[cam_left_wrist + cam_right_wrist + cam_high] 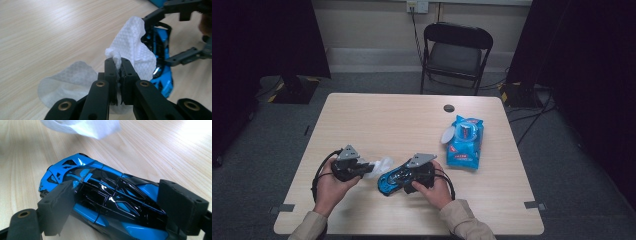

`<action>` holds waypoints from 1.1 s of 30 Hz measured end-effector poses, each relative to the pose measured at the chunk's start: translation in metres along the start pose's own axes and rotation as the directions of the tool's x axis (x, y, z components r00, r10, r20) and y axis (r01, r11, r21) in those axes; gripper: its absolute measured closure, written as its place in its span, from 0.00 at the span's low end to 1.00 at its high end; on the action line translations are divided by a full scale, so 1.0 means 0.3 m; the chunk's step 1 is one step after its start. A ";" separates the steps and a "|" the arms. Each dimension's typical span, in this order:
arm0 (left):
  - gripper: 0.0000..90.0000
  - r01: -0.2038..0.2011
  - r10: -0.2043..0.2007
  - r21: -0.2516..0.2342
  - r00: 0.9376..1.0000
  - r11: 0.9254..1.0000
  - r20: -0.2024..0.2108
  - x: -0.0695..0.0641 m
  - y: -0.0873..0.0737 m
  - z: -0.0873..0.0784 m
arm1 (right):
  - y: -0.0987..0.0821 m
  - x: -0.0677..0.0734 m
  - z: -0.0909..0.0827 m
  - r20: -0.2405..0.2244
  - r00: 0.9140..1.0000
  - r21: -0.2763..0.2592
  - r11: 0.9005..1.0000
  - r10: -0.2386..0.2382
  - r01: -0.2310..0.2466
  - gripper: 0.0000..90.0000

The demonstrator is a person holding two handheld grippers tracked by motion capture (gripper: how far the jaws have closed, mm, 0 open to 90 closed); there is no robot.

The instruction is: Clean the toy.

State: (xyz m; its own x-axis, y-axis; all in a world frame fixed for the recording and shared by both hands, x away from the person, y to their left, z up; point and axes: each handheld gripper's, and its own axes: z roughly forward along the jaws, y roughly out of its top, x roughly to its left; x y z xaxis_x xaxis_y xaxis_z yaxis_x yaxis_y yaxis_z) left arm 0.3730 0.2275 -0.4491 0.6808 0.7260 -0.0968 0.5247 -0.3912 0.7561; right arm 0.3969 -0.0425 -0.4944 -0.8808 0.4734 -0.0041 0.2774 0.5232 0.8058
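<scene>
A white wet wipe (130,47) is pinched between the jaws of my left gripper (119,65), which is shut on it; the wipe hangs loose on both sides. In the high view the left gripper (368,168) holds the wipe (382,165) just left of a blue and black toy car (391,181). My right gripper (117,207) clamps the toy car (105,195) across its body, one pad on each side. The car (162,75) rests on the wooden table (377,120) beside the wipe.
A blue pack of wet wipes (464,141) with its lid flipped open lies at the right middle of the table. A small dark round hole (449,108) sits near the far edge. A black folding chair (455,55) stands beyond the table.
</scene>
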 end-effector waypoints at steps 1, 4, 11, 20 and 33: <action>0.95 0.003 -0.003 0.012 1.000 1.000 0.003 0.005 -0.003 0.007 | 0.000 0.000 0.000 0.000 1.000 0.000 1.000 0.000 0.000 0.16; 0.95 0.013 -0.013 0.027 1.000 1.000 -0.004 0.011 -0.011 0.026 | 0.001 0.000 0.000 0.000 1.000 0.001 1.000 0.000 0.000 0.16; 0.95 0.038 -0.037 0.061 0.999 0.997 -0.007 0.027 -0.034 0.070 | 0.001 0.000 0.000 0.000 1.000 0.001 1.000 0.001 -0.001 0.16; 0.95 0.017 -0.017 0.108 1.000 0.994 -0.002 0.014 -0.050 0.109 | 0.002 0.000 0.000 -0.001 1.000 0.004 1.000 0.001 -0.001 0.16; 0.95 -0.017 0.017 0.147 1.000 0.989 0.004 -0.016 -0.052 0.121 | 0.003 0.000 0.001 -0.001 1.000 0.006 1.000 0.001 -0.001 0.16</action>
State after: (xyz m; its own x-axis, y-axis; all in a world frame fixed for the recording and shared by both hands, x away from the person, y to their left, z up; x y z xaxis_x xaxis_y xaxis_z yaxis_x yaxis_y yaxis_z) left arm 0.3800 0.2097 -0.4839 0.6919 0.7168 -0.0868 0.5823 -0.4828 0.6541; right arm 0.3973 -0.0421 -0.4939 -0.8811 0.4729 -0.0028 0.2805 0.5274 0.8020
